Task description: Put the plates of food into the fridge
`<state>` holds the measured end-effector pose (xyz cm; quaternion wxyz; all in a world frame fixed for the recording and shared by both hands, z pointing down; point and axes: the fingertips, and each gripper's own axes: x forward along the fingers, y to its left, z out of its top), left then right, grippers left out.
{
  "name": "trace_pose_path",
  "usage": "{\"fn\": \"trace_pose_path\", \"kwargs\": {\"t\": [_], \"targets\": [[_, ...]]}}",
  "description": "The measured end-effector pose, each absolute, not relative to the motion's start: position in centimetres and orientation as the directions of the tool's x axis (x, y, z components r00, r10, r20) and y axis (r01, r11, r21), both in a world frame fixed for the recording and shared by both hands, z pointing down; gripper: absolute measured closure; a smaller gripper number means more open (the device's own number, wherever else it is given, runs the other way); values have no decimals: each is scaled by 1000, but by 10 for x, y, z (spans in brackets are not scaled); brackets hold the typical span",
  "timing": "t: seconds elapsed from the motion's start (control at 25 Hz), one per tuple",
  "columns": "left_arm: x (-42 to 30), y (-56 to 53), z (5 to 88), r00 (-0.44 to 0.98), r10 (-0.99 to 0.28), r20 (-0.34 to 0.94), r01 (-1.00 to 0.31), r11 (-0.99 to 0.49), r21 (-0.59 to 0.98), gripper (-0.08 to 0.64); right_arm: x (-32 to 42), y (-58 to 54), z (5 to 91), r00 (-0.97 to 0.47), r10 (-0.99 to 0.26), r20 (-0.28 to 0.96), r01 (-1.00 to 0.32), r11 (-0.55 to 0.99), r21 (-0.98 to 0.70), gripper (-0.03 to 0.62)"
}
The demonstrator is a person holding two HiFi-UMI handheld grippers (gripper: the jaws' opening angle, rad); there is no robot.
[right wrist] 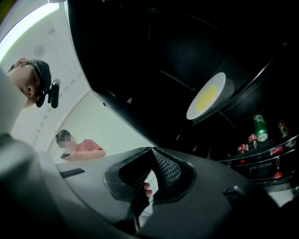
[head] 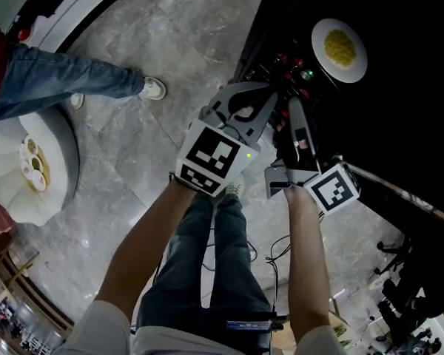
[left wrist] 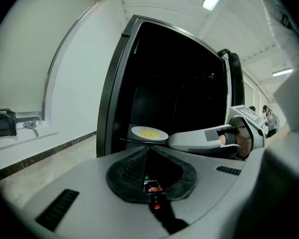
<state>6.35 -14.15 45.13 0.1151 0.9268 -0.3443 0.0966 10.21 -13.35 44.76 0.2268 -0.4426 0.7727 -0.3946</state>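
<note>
Grey jaws pressed tip to tip, the left gripper (left wrist: 147, 151) and right gripper (right wrist: 151, 151) both carry nothing, probably because the white plate (head: 339, 49) of yellow food already rests on a shelf in the dark fridge (left wrist: 114, 83), upper right in the head view. Labels on the cans (right wrist: 260, 127) beyond are too small to read.

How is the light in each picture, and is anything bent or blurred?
Head view: fridge inside nearly black, plate bright. Left gripper view: wide lens bends the door frame; ceiling lamp glares. Right gripper view: dark shelves, blurred claw.
</note>
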Motion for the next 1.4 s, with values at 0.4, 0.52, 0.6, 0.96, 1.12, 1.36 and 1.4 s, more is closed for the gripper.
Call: {"fn": "trace_pose_path", "kwargs": {"t": [0.4,0.52,0.6,0.96,1.12,1.36,1.4], "targets": [[28,-136,441,677,-678,285,-729,-671,134,554,92,-118,436,-533,-845,38,-598,345,-723,582],[23,-136,435,660,-693,289,-744,-655,130,554,92,-116,429,-534,-845,40,-613,353,-707,583],[20,-134,430,652,-700,291,-750,-651,117,554,92,-115,424,-530,-847,42,-622,355,-698,583],[-1,-127,414,601,-736,312,-792,-602,105,554,78,-111,408,-511,-852,117,-766,389,-512,583],[-13,-124,404,571,-756,320,-815,-571,105,554,72,-108,398,-477,-867,145,-819,379,-432,583],[-24,-109,390,576,-753,316,-813,-569,126,554,76,-97,380,-440,-883,163,-857,359,-370,583],[-24,-106,388,581,-749,318,-809,-576,121,554,78,-96,377,-434,-885,168,-863,355,-360,583]]}}
